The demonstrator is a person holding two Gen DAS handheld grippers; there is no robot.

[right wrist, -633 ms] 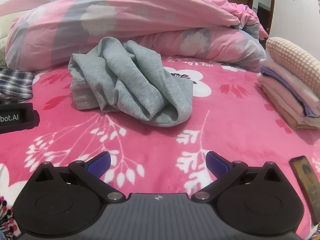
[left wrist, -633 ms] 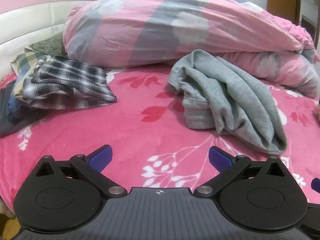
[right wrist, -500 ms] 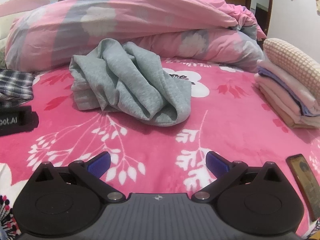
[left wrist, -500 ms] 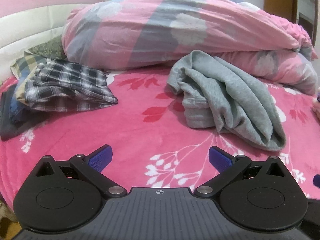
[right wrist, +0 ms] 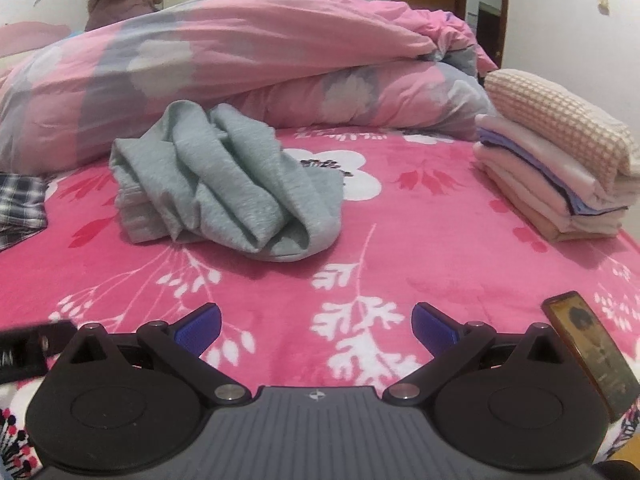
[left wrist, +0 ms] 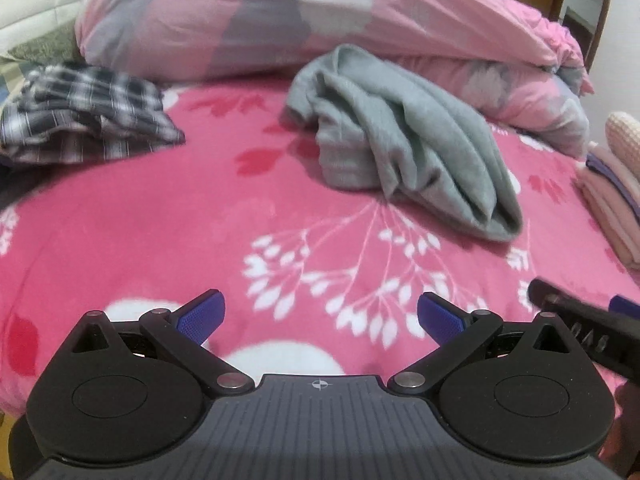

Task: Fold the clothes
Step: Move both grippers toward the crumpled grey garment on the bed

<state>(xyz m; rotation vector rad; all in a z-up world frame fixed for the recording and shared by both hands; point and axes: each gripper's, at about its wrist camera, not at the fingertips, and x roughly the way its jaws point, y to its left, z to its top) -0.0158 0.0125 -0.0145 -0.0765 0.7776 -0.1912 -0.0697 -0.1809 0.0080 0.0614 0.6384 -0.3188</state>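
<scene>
Both tools (left wrist: 321, 317) (right wrist: 316, 322) wide apart, empty

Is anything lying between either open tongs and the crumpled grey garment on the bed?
Nothing visible. Only bare pink floral blanket separates the right tongs and left tongs from the grey garment. The phone and folded stack sit off to the right.

Crumpled grey garment (right wrist: 224, 184) lies ahead of the spread right claw (right wrist: 316, 326).
</scene>
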